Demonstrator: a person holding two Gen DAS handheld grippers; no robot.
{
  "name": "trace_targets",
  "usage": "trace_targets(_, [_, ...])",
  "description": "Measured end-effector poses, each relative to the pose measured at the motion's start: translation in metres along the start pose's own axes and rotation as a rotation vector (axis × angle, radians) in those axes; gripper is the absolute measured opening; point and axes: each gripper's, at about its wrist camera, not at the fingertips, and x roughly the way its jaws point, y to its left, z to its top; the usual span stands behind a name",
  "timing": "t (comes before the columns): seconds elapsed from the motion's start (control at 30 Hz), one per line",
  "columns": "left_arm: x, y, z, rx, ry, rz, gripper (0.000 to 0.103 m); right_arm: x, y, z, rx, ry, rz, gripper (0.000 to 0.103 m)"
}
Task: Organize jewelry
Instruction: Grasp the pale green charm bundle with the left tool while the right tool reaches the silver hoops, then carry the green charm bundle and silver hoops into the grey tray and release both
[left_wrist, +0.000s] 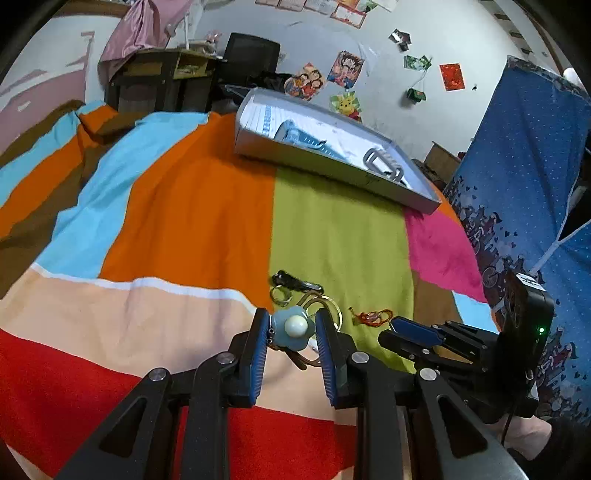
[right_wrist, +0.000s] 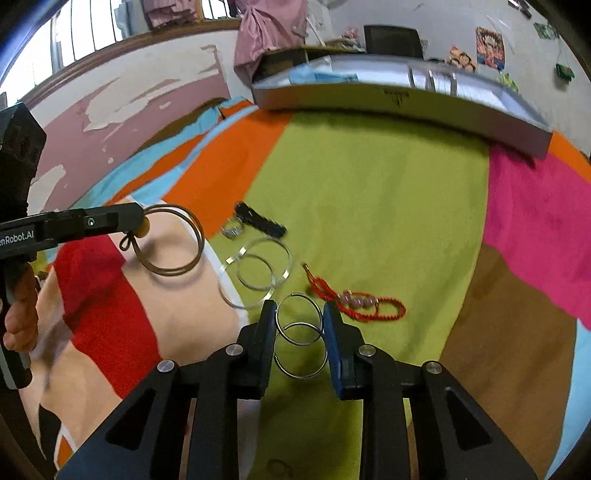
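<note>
Partial lettering "enRobot.AI" is showing on the left tongs (right_wrist: 142, 221) body. Left tongs are pinching a pale blue flower charm (left_wrist: 294, 328) with a glossy white bead centre; thin brown wire bangles (right_wrist: 171, 240) are hanging from it above the striped bedspread (left_wrist: 166, 221). Right tongs (right_wrist: 300, 328) are sitting narrowly apart around two thin silver hoops (right_wrist: 300, 332); contact unclear. Red braided cord bracelet (right_wrist: 354, 302) with pink beads is lying just beside. Grey cardboard tray (left_wrist: 332, 155) is sitting behind.
</note>
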Motion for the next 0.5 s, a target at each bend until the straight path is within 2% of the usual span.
trace_targets(0.27, [-0.009, -0.011, 0.019, -0.011, -0.077, -0.003, 0.024, -0.032, -0.005, 0.018, 0.004, -0.097, -0.002, 0.023])
trace_targets(0.5, [-0.012, -0.028, 0.061, -0.017, -0.192, 0.001, 0.024, -0.063, -0.013, 0.043, 0.012, -0.188, -0.017, 0.023])
